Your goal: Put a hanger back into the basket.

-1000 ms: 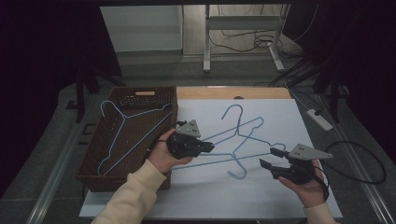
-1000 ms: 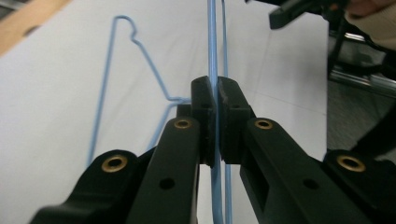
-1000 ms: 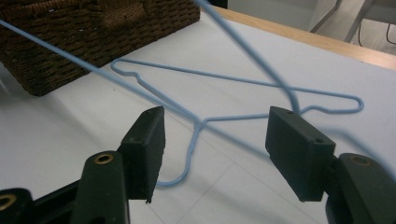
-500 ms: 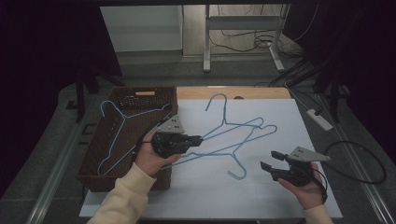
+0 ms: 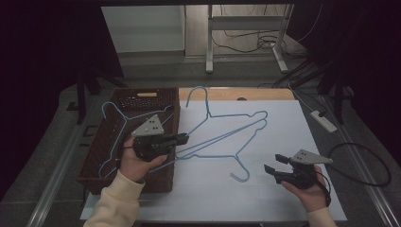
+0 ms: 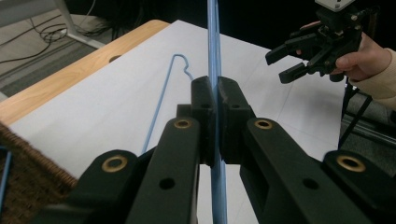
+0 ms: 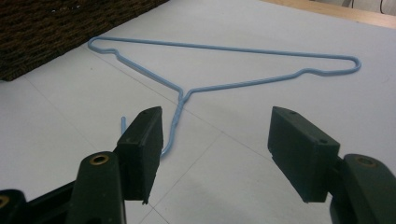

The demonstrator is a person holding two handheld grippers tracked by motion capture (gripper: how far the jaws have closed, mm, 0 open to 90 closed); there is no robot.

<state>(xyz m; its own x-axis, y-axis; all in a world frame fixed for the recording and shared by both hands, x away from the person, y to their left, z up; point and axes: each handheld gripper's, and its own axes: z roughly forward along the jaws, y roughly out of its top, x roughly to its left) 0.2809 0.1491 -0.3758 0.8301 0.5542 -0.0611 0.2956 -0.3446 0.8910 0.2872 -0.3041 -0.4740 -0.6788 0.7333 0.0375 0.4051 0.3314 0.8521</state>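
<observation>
At the far left, a blue hanger (image 5: 113, 137) is lying in the brown wicker basket (image 5: 163, 97). Your left gripper (image 5: 183, 138) is pinching the wire of a second blue hanger (image 5: 222, 124) at the basket's right edge. A third hanger (image 5: 222, 156) is lying flat on the white table (image 5: 283, 127). Your right gripper (image 5: 275, 163) is hovering with its jaws spread, holding nothing.

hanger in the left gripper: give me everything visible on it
The held hanger is thin light-blue wire, apparently coated: a triangular body with notched shoulders and a hook. Its hook points toward the table's far wooden edge. The left gripper is shut on the wire, with both black pads flat against it in the left gripper view. Its body crosses the second blue hanger on the white sheet; I cannot tell whether they touch.
</observation>
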